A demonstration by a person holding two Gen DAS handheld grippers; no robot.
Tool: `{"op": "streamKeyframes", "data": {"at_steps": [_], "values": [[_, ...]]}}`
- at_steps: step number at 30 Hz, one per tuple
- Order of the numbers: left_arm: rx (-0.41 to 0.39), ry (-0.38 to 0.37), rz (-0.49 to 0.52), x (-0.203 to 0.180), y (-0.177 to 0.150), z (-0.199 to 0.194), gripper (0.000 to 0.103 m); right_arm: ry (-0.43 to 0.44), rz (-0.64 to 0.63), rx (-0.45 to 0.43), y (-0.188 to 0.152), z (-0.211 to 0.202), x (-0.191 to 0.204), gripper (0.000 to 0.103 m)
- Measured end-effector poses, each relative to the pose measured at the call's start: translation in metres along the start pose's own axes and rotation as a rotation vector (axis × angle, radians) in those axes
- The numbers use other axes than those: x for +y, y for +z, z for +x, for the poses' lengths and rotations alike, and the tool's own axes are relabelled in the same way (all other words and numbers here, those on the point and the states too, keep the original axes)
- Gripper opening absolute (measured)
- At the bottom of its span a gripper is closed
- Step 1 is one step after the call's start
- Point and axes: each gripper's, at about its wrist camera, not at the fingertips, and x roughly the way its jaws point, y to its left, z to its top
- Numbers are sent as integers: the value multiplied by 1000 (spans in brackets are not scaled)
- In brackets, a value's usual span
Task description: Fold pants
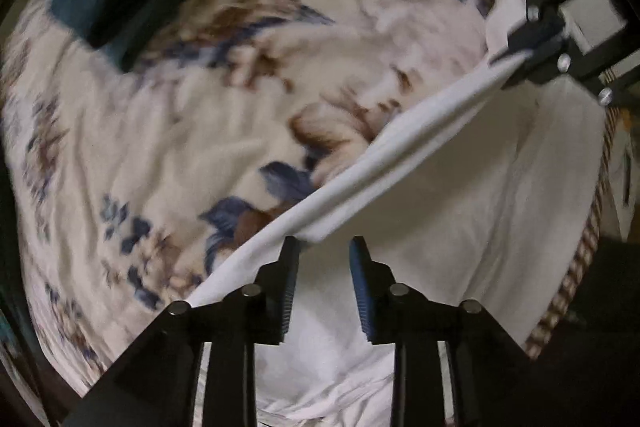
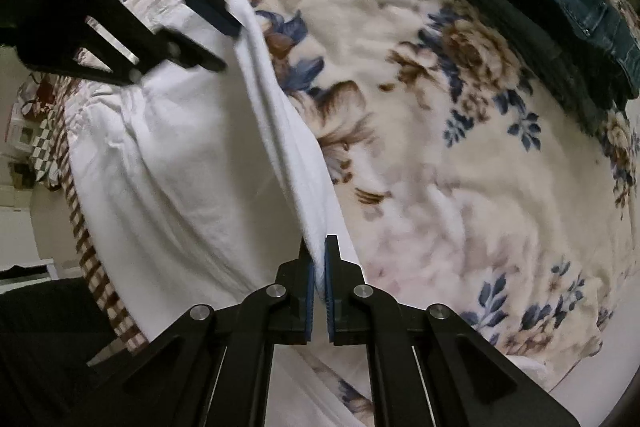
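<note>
Pants (image 2: 192, 147) stretch taut from narrowly parted left fingers (image 1: 280, 287) to right fingers (image 2: 342, 279) pinching them

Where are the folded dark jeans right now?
The dark jeans lie at the upper right of the right wrist view, on the floral blanket, apart from the white pants.

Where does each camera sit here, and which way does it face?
Left wrist: on the left claw, facing down at the white pants and floral blanket; its own fingers show, the right claw at upper right.
Right wrist: on the right claw, facing down; its fingers pinch the pants' edge, the left claw at upper left.
Shared: pants, blanket, folded dark jeans, each other's claw.
</note>
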Motion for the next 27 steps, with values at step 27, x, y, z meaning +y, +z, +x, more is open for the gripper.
{"op": "streamKeyframes", "data": {"at_steps": [27], "values": [[-152,-54,-499,-77,-129,-45,0,30,194,-133,-71,-35,70,5]]}}
